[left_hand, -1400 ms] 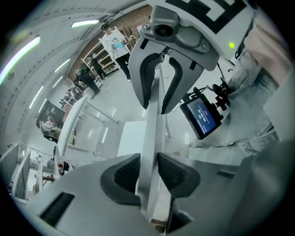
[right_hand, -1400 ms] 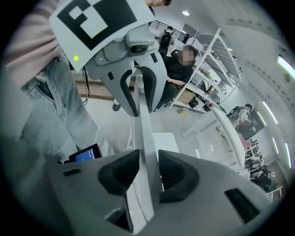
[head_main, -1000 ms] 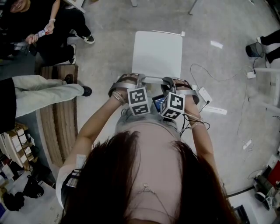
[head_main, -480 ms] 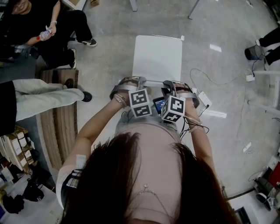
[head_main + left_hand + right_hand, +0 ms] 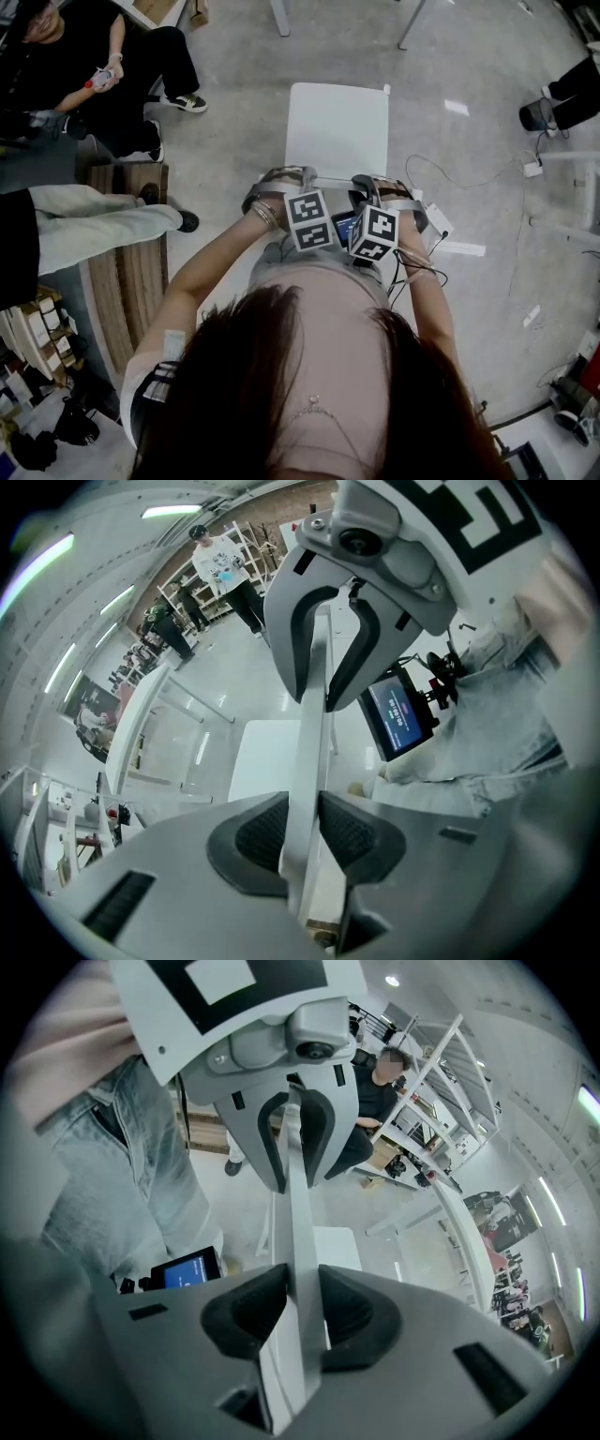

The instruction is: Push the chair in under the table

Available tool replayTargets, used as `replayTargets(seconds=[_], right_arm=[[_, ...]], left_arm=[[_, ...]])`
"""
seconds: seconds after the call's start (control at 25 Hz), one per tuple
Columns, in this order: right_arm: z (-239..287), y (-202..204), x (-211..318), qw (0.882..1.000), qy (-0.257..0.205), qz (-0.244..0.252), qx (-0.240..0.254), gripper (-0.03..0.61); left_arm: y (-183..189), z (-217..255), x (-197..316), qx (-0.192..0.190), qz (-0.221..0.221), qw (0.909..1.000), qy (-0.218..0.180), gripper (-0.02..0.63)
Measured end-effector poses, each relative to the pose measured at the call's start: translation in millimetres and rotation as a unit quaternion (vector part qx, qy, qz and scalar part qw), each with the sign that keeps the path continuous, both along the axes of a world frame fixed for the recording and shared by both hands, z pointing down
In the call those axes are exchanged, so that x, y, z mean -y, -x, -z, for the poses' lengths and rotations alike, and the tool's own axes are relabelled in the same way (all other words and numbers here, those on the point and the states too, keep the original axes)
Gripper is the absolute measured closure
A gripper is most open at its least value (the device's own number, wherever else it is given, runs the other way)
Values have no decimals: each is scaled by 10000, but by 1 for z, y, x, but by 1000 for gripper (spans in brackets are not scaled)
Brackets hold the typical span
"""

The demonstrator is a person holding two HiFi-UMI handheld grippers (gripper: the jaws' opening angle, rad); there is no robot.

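The white chair (image 5: 337, 127) stands on the grey floor in front of me, its seat toward the table legs (image 5: 279, 17) at the top of the head view. My left gripper (image 5: 298, 180) and right gripper (image 5: 367, 185) sit side by side on the top edge of the backrest, pointing steeply down. In the left gripper view the thin white backrest (image 5: 305, 789) runs between the dark pads (image 5: 267, 832), which press on it. The right gripper view shows the same grip: the backrest (image 5: 302, 1269) is clamped between both pads (image 5: 345, 1316). The white table (image 5: 141, 724) lies beyond the seat.
People sit and stand at the left, with shoes (image 5: 186, 101) near a wooden bench (image 5: 131, 253). Cables and a power strip (image 5: 437, 217) lie on the floor right of the chair. A small lit screen (image 5: 342, 225) hangs at my waist. Another person's foot (image 5: 542, 112) is at far right.
The chair, with both grippers on its backrest, has edged a little toward the table legs, which now reach further into the top of the head view. Both grips look unchanged.
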State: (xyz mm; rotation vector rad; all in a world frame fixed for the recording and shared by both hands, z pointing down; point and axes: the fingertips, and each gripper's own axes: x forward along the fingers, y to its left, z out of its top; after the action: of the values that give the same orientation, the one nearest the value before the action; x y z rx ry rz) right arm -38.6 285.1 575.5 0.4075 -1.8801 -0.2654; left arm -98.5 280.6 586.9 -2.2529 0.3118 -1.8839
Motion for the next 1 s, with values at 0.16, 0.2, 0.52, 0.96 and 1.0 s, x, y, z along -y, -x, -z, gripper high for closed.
replayTargets(seconds=[0.16, 0.2, 0.52, 0.96, 1.0], right_arm=[[0, 2, 10, 10000, 42, -84, -17, 462], [0, 2, 12, 9999, 56, -105, -24, 462], [-2, 3, 37, 9998, 89, -188, -22, 462], [0, -10, 73, 9999, 17, -131, 82, 462], [-1, -11, 77, 9999, 11, -127, 89, 462]], left_arm=[[2, 0, 11, -5, -24, 10000, -11, 509], [3, 0, 13, -15, -32, 10000, -14, 509], [2, 0, 41, -89, -33, 9999, -44, 508], [-10, 0, 77, -78, 126, 9998, -121, 500], [-11, 0, 81, -70, 155, 9998, -124, 500]])
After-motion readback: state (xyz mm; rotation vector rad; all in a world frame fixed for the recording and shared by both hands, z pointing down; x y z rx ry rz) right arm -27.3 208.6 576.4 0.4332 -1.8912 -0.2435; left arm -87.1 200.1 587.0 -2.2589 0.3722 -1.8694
